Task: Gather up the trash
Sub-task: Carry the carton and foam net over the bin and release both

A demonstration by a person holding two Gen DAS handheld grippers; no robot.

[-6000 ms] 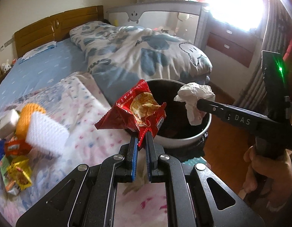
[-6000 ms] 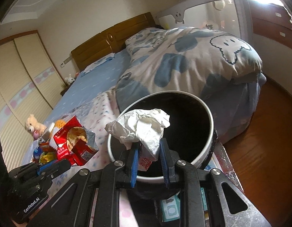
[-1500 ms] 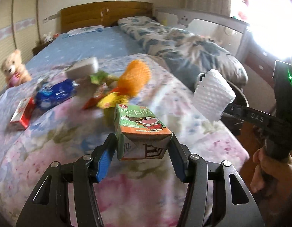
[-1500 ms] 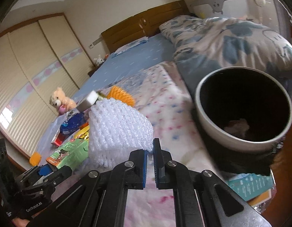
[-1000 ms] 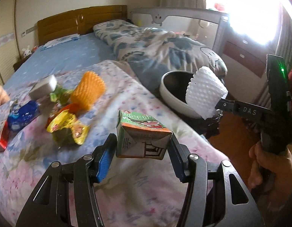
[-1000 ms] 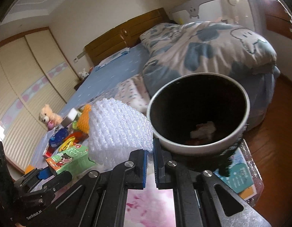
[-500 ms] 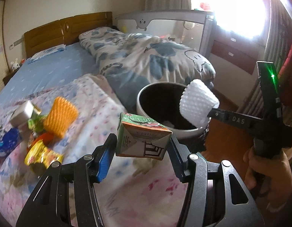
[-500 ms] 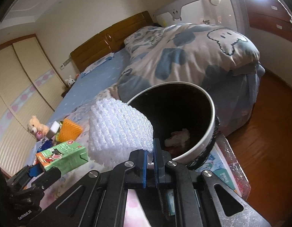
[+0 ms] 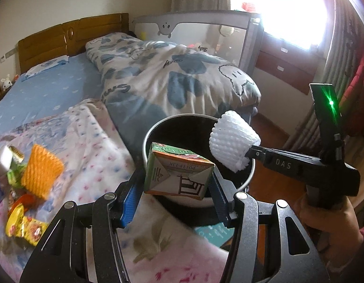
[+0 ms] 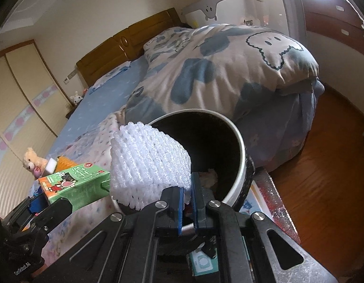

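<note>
My left gripper [image 9: 178, 186] is shut on a green drink carton [image 9: 178, 171] and holds it at the near rim of the round black trash bin [image 9: 182, 125]. My right gripper [image 10: 187, 199] is shut on a white foam net [image 10: 149, 160] and holds it over the bin's [image 10: 238, 141] near edge. In the left wrist view the foam net [image 9: 232, 142] hangs over the bin's right rim. In the right wrist view the carton [image 10: 74, 185] is left of the net. Crumpled trash [image 10: 209, 175] lies in the bin's bottom.
An orange foam net [image 9: 40, 174], a yellow snack wrapper [image 9: 24, 224] and other litter lie on the flowered blanket [image 9: 92, 141] at the left. A blue patterned duvet [image 9: 170, 77] lies behind the bin. A teddy bear [image 10: 31, 160] sits far left. Wooden floor [image 10: 328, 176] is on the right.
Both grippers swung from the litter on the bed toward the bin, carrying the carton and the white foam net; the bin is now directly in front of both.
</note>
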